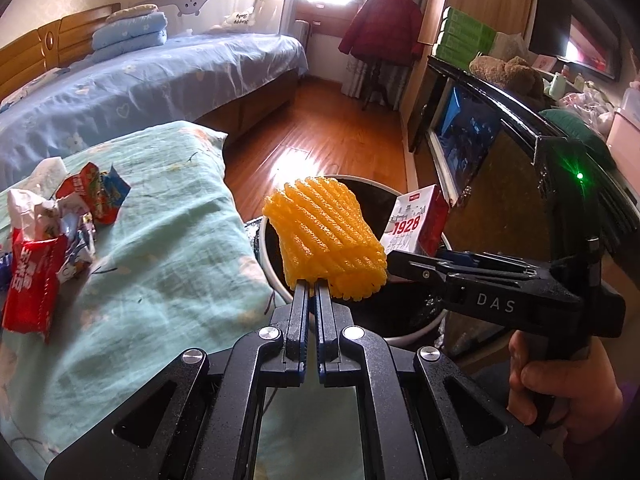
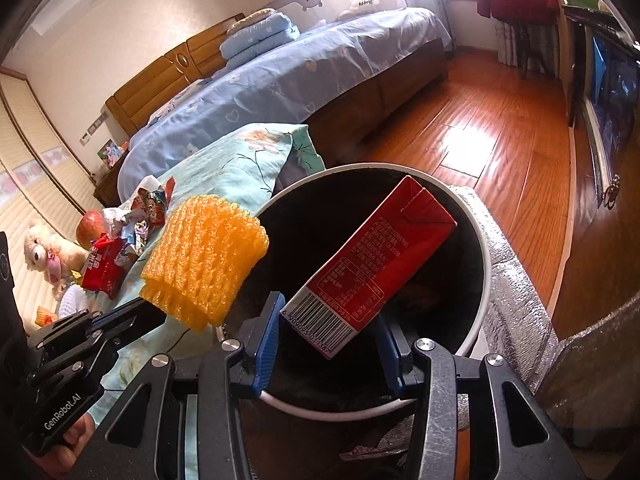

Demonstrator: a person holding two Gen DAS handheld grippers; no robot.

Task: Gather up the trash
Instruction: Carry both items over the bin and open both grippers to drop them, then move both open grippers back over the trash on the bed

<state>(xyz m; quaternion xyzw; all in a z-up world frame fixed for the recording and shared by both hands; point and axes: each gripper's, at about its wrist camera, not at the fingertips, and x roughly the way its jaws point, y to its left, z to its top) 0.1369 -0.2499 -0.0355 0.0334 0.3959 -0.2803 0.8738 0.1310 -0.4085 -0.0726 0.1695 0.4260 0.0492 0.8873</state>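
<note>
Both grippers grip trash over the white-rimmed black bin [image 2: 486, 280]: left gripper [image 1: 312, 286] pinches yellow foam netting [image 1: 326, 236], right gripper [image 2: 328, 332] clamps a red milk carton [image 2: 372, 268].

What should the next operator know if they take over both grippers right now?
Left gripper: shut on the orange foam net, held at the bin's near rim.
Right gripper: clamped on the red milk carton, held over the open bin.
Neither piece has been dropped yet.
Left to do: release both into the bin, then go back for the crumpled wrappers on the green pillow. The apple beside them may not be trash; check first.
</note>
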